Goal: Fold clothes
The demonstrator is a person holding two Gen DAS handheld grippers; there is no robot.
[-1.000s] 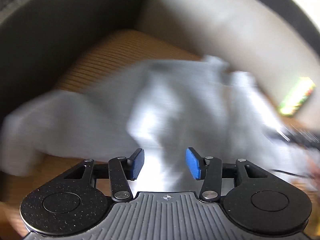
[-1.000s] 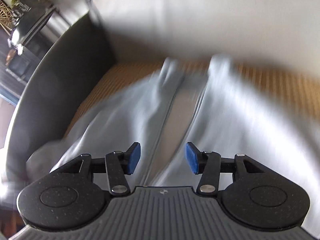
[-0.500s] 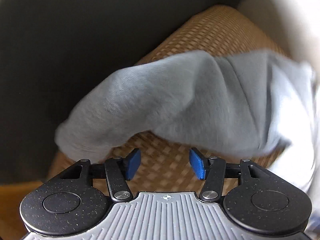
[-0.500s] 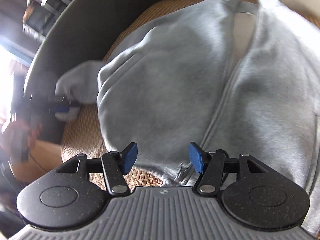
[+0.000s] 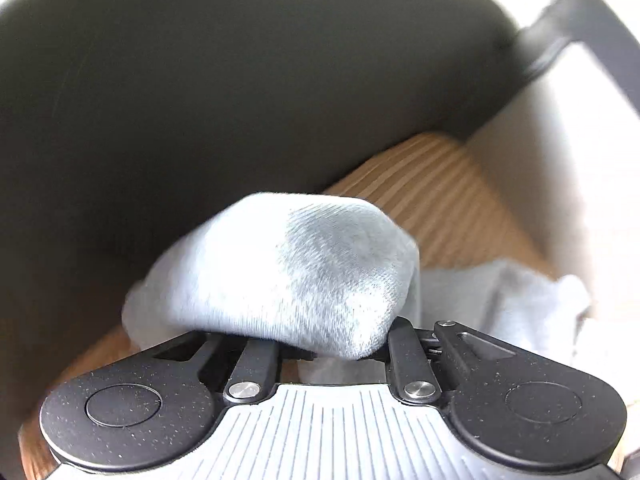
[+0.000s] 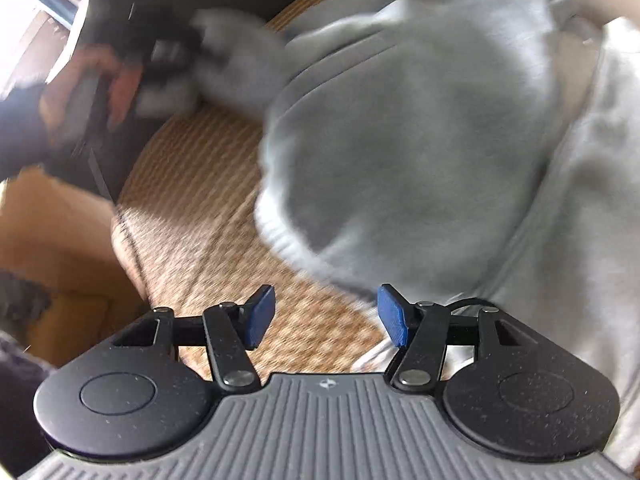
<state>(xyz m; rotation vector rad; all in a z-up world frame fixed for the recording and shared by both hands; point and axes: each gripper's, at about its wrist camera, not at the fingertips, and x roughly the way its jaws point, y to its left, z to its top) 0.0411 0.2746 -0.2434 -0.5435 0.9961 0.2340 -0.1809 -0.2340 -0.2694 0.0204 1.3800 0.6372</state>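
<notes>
A grey zip hoodie (image 6: 420, 140) lies spread on a woven tan seat (image 6: 200, 200). Its sleeve end (image 5: 288, 272) bulges over my left gripper (image 5: 332, 344) and hides the pads. The finger links lean inward, so the left gripper is shut on the sleeve. In the right wrist view that gripper (image 6: 168, 56) shows blurred at the top left, with the sleeve stretched to it. My right gripper (image 6: 326, 316) is open above the woven seat, just short of the hoodie's ribbed hem, with nothing between its blue pads (image 6: 262, 316).
A dark curved backrest (image 5: 200, 80) rises behind the seat, and a cream cushion (image 5: 580, 160) is at the right. A person's hand (image 6: 116, 84) holds the left gripper. The seat's front edge (image 6: 124, 232) drops to a tan floor at the left.
The left gripper moved onto the sleeve end and closed on it. The right gripper drew back and left toward the hoodie's hem and stayed open.
</notes>
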